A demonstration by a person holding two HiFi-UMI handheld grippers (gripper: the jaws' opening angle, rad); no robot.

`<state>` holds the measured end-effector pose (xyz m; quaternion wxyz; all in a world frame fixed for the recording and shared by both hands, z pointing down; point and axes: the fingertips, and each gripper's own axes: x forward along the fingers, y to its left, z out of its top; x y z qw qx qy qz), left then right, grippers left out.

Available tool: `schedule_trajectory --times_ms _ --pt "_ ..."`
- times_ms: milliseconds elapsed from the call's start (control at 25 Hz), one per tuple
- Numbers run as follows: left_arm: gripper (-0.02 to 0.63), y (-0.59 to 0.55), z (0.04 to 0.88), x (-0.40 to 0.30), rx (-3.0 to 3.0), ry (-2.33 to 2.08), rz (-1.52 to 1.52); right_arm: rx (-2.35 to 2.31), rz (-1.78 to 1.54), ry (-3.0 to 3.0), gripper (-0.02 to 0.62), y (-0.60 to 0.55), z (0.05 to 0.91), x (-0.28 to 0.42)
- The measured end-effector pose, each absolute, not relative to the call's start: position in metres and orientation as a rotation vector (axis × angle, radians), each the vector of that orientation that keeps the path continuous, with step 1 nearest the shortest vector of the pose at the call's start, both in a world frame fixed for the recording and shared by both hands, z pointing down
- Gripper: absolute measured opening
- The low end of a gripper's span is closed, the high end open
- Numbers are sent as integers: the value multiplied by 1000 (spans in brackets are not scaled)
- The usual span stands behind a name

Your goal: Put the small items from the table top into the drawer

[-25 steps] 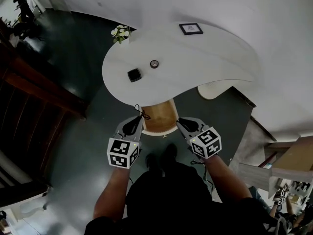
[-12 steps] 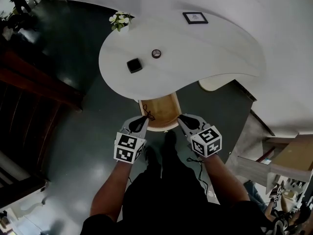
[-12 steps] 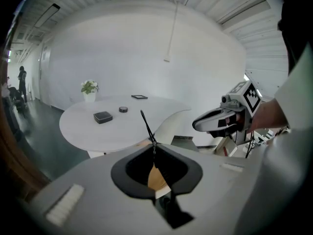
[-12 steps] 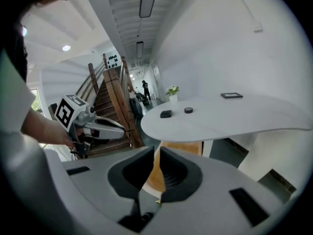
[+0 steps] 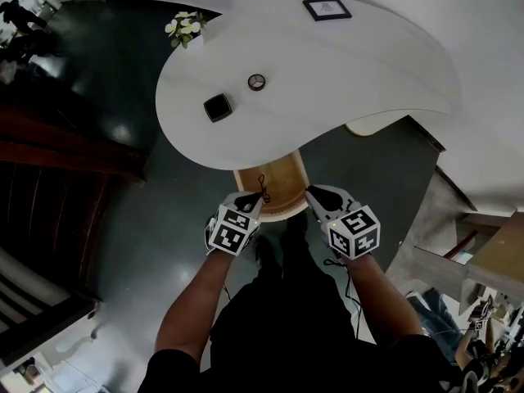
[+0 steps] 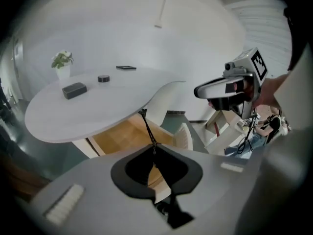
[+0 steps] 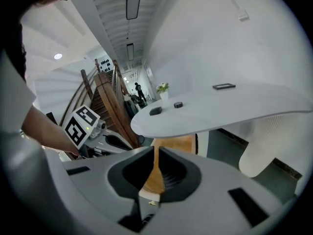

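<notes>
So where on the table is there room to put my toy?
The big bare patch is the right half of the table, between the picture frame and the front edge. The open drawer shows only bare wood. It is crowded on the left, where the black box, round thing and flowers sit.

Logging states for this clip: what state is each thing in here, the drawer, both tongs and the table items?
Drawer: pulled open.
Left tongs: shut on the cord.
Right tongs: shut, empty.
Black box: on the table, not stowed.
Round item: on the table, not stowed.
Frame: lying flat.
Flower pot: upright.
</notes>
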<state>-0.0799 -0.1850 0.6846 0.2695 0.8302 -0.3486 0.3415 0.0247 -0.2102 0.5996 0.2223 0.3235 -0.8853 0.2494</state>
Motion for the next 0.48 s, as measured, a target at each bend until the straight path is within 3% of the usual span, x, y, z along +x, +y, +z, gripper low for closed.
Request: schedule_trajectory --times_ms 480 --pt "26 -195 748 -56 2177 -705 1245 886 753 -2438 12 -223 619 42"
